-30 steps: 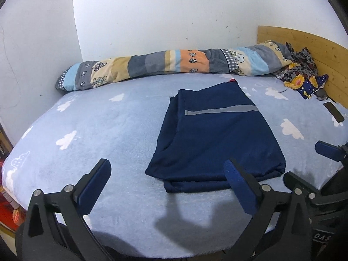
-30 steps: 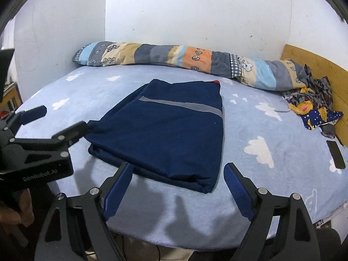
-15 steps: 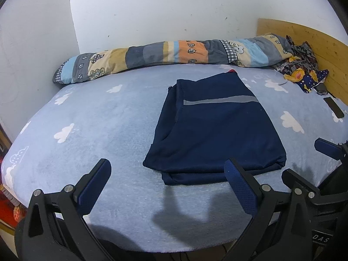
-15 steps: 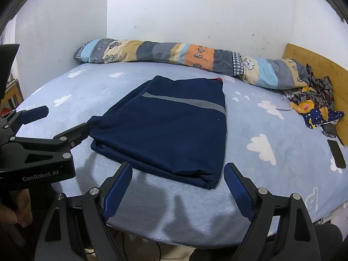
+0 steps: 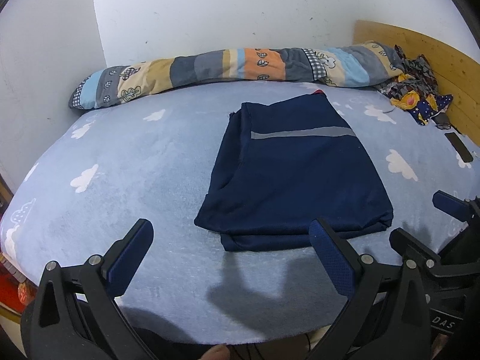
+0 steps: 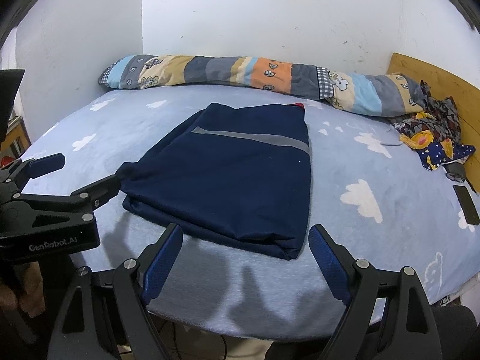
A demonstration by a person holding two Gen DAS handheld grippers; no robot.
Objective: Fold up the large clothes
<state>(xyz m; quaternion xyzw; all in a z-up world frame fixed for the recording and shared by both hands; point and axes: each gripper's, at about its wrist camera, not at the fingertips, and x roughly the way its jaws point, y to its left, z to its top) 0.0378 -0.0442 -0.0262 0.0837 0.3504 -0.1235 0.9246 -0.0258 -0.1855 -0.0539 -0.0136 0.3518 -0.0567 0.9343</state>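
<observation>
A dark navy garment [image 5: 294, 174] with a grey stripe lies folded into a flat rectangle in the middle of the bed; it also shows in the right wrist view [image 6: 228, 177]. My left gripper [image 5: 231, 243] is open and empty, held above the bed's near edge in front of the garment's near left corner. My right gripper [image 6: 246, 249] is open and empty, in front of the garment's near right edge. The left gripper also shows in the right wrist view [image 6: 84, 174], beside the garment's left corner.
The bed has a light blue cloud-print sheet [image 5: 120, 162]. A long patchwork bolster [image 5: 240, 66] lies along the far wall. A crumpled patterned cloth [image 5: 420, 96] and a dark phone [image 5: 459, 147] lie at the right by the wooden headboard [image 5: 426, 51].
Both grippers have drawn back slightly toward the bed's near edge and stayed open. The folded garment has not moved.
</observation>
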